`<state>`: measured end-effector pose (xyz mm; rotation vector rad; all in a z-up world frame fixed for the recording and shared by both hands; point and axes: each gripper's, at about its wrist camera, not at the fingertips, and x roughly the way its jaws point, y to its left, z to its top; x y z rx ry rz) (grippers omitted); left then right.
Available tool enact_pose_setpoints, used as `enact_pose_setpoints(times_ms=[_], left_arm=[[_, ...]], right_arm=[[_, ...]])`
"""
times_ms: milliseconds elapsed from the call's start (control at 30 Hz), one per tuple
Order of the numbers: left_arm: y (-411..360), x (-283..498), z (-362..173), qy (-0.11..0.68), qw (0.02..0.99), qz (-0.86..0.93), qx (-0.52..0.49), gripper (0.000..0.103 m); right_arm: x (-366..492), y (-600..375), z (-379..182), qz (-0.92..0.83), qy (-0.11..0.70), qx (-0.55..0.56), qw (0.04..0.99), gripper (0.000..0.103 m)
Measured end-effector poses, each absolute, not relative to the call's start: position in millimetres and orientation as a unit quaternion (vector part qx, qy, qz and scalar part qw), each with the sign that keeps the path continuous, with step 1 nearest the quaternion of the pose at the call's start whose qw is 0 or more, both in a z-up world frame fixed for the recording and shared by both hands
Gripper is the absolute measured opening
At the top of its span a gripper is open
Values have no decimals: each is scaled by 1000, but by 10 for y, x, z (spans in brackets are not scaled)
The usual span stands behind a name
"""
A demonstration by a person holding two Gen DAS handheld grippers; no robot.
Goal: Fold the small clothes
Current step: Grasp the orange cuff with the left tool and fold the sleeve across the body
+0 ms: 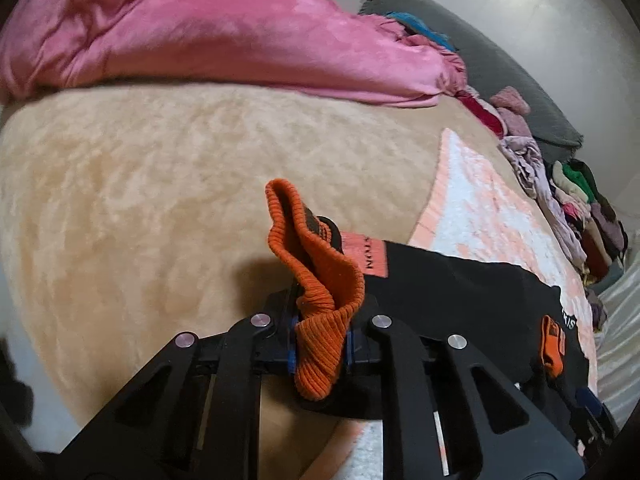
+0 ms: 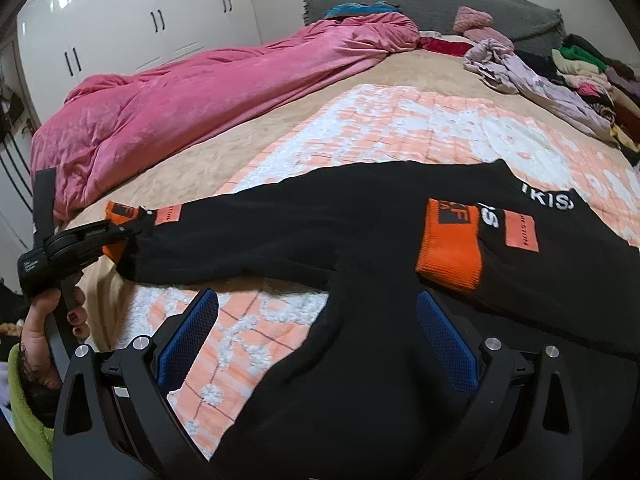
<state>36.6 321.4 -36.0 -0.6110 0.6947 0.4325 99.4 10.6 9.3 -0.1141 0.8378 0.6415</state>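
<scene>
A black sweatshirt with orange ribbed cuffs [image 2: 360,216] lies spread on a peach-and-white blanket [image 2: 400,120] mid-frame. The left gripper [image 1: 320,336], bottom centre, is clamped on one orange cuff [image 1: 316,292]. The right gripper [image 2: 316,344], bottom centre, stands wide open over the black fabric, holding nothing.

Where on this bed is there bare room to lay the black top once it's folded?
The widest free patch is the beige blanket, between the pink duvet and the black top. The peach-and-white quilt beyond the top is also bare. The right edge is crowded with the clothes pile.
</scene>
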Motion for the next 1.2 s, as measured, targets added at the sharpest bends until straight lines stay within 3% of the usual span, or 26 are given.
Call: enact_pose_setpoints(times_ms=[500,1200], left_arm=[[2231,597,278,301,923,90,-223,7],[641,1660,196,374,916,-22,-144,8]], right_arm=[[1068,-879,152,240,399,26,885,98],[1121,-2051,85,149,394,124,898,98]])
